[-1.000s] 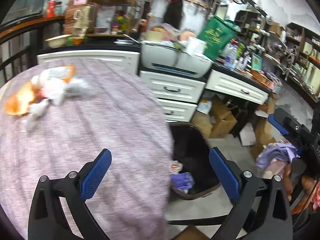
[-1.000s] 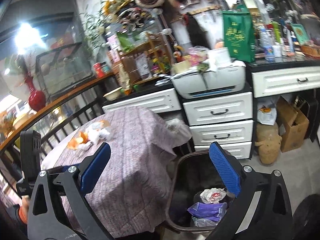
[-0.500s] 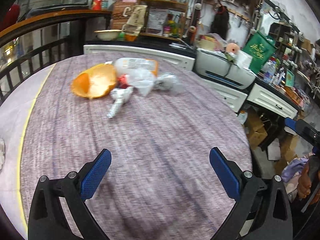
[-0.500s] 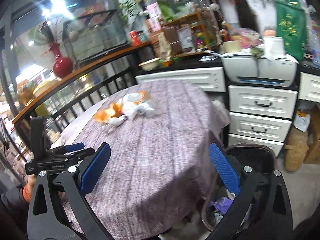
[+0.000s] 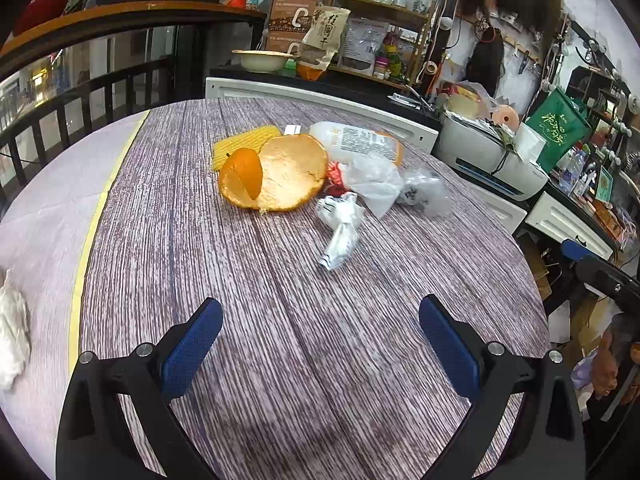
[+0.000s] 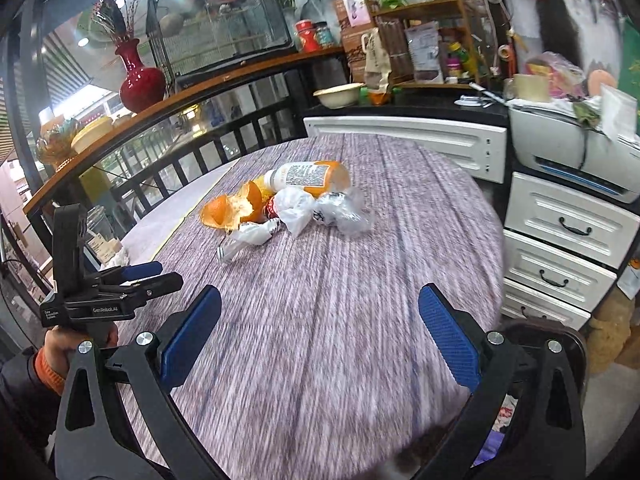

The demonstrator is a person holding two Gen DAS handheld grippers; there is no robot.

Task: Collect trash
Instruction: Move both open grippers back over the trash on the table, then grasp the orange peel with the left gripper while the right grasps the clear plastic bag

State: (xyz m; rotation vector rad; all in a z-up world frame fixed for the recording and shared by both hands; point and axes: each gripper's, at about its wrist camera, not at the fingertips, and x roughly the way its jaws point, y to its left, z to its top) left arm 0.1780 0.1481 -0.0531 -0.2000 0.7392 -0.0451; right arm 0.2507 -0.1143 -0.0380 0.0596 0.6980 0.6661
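A heap of trash lies at the far side of the round table (image 5: 320,320): orange peel (image 5: 276,178), a plastic bottle (image 5: 360,142) on its side, a crumpled white bag (image 5: 372,184), a clear wrapper (image 5: 424,192), a twisted white wrapper (image 5: 340,228) and a yellow corn-like piece (image 5: 240,144). My left gripper (image 5: 320,344) hangs open over the near table, nothing between its blue pads. My right gripper (image 6: 320,336) is open and empty too, well short of the peel (image 6: 232,208) and bottle (image 6: 308,176). The left gripper (image 6: 136,276) also shows in the right wrist view, held by a hand.
A dark bin (image 6: 536,332) with trash in it stands at the table's right edge, below white drawers (image 6: 560,248). A printer (image 5: 488,156) and cluttered shelves stand behind. A black railing (image 5: 80,96) runs along the left. A white crumpled tissue (image 5: 12,332) lies at the left.
Both grippers have swung left, away from the bin and toward the table. The trash heap has come nearer and more central in both views. Both stay open and empty.
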